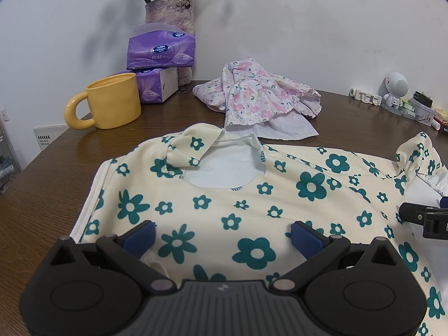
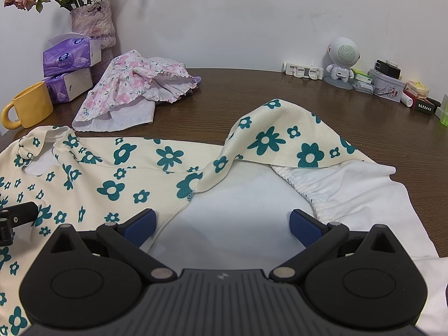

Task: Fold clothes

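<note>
Dark wood-grain counter (image 2: 252,95) takes up most of both views, and spread across the near part of it is the cream top with teal flowers (image 1: 252,196), lying mostly flat with its neck opening showing the white inside. One sleeve (image 2: 280,142) is flipped up and over so its white lining and gathered elastic cuff face up on the right side. Behind it, further back on the counter, there's a pink floral garment (image 1: 252,95) in a crumpled heap, not touching the cream top as far as I can tell. The left gripper (image 1: 222,233) hovers over the lower front of the top with its blue pads spread wide, nothing between them. The right gripper (image 2: 222,224) is the same deal, spread apart over the white inner fabric, pinching nothing. Back left corner has two stacked purple tissue packs (image 1: 159,64), a vase of dried roses (image 1: 170,14) and a yellow mug (image 1: 112,100); back right has a small white robot-shaped speaker (image 2: 341,58).
</note>
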